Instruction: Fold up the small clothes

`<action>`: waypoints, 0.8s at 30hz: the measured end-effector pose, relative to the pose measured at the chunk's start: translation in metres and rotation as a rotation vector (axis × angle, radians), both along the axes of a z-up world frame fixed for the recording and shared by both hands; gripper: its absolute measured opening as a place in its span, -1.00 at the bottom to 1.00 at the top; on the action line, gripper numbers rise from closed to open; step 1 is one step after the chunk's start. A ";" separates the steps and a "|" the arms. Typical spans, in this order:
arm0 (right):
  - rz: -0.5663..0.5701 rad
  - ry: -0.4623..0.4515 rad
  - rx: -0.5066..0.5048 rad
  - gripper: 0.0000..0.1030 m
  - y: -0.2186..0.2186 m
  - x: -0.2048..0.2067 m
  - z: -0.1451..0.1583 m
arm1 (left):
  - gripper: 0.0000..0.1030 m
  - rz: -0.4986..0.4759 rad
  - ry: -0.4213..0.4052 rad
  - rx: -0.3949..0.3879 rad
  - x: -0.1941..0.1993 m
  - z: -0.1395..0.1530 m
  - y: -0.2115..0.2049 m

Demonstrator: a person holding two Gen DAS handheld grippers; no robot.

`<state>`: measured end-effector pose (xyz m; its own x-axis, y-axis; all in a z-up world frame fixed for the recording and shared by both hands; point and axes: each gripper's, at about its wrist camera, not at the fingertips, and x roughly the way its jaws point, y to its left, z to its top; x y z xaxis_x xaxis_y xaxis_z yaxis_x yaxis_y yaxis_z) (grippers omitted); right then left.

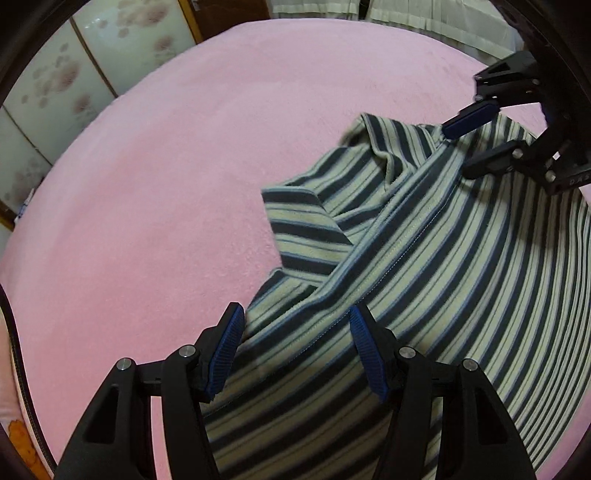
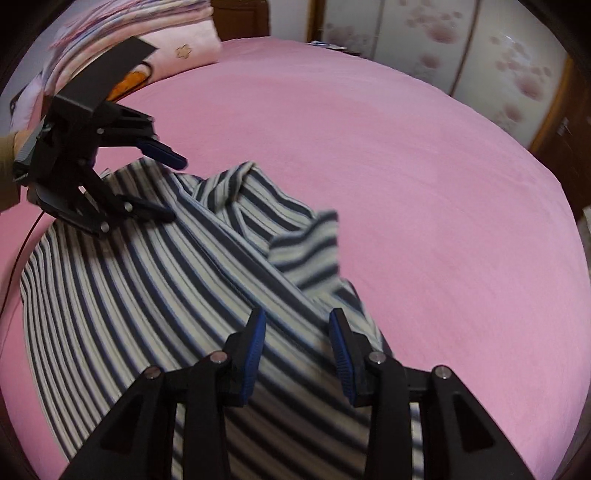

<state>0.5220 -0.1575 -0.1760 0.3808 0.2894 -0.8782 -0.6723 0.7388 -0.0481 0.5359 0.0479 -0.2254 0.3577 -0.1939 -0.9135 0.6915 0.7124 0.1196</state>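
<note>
A striped garment (image 1: pixel 424 258), cream with dark navy and blue bands, lies partly folded on the pink bed cover (image 1: pixel 166 184). One side is turned over along a seam, and a sleeve (image 1: pixel 299 225) sticks out toward the bare cover. My left gripper (image 1: pixel 295 328) is open, its jaws standing either side of the folded edge. My right gripper (image 1: pixel 458 147) shows at the far corner of the garment. In the right wrist view my right gripper (image 2: pixel 297 328) is open over the garment (image 2: pixel 129 288), and my left gripper (image 2: pixel 173 188) is open at its far corner.
The pink bed cover (image 2: pixel 406 166) spreads wide beyond the garment. A stack of folded bedding and a pink pillow (image 2: pixel 177 40) lie at the bed's head. Floral glass wardrobe doors (image 2: pixel 461 55) stand past the far edge, and curtains (image 1: pixel 369 14) hang behind.
</note>
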 end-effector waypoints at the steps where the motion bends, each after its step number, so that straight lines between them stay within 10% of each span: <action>1: 0.011 0.016 -0.010 -0.30 0.005 0.004 -0.005 | 0.14 0.005 0.013 -0.009 0.004 -0.001 0.000; 5: 0.035 0.075 -0.019 -0.33 0.013 0.013 -0.019 | -0.67 -0.004 0.033 -0.043 0.010 0.003 0.001; 6: 0.036 0.062 -0.024 -0.62 0.014 0.013 -0.019 | -0.88 -0.010 -0.009 -0.021 0.009 0.006 -0.001; 7: 0.029 0.047 -0.036 -0.93 0.013 0.014 -0.019 | -0.89 -0.017 -0.069 0.010 0.007 0.009 -0.002; 24: -0.158 -0.178 0.001 -0.78 0.008 -0.012 0.012 | -0.90 0.200 -0.220 -0.041 0.006 0.034 0.028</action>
